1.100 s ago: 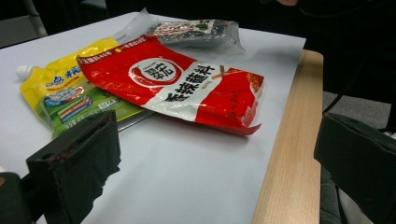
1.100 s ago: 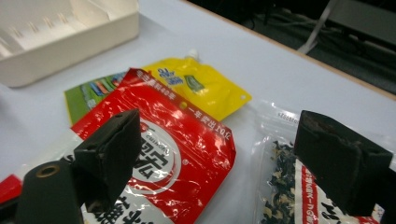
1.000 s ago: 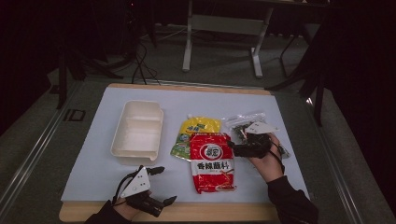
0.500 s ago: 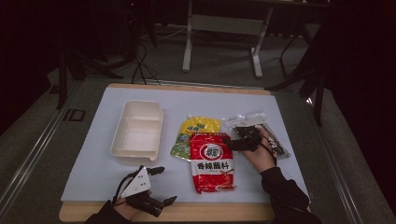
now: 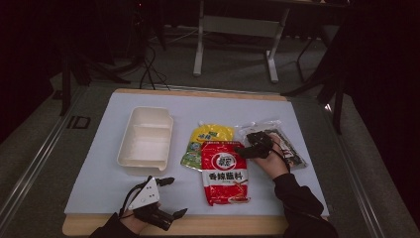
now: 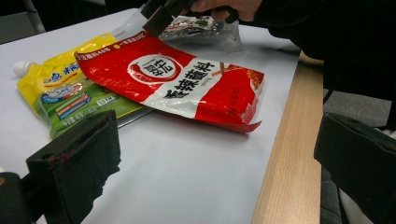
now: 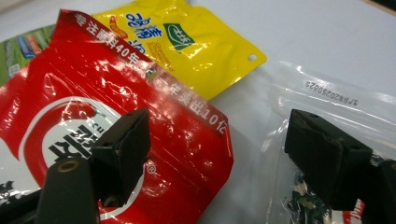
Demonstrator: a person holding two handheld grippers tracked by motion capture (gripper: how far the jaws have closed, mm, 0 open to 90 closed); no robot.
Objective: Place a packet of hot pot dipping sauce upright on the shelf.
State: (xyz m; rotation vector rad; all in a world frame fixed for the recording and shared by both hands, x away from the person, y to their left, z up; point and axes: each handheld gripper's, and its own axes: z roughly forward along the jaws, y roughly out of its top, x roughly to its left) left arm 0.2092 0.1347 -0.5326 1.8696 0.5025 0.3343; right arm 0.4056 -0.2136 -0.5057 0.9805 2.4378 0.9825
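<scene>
White table (image 5: pixel 99 168), red pouch (image 5: pixel 224 171) half-covering yellow pouch (image 5: pixel 212 136)

Glossy plastic red pouch (image 5: pixel 224 171) and clear bag (image 5: pixel 289 148) on matt white sheet (image 5: pixel 99 183).

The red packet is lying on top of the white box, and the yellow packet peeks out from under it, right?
Not quite. The red packet lies on the table mat beside the white box, not on it. The high view shows this. The yellow packet does peek out from under it.
</scene>
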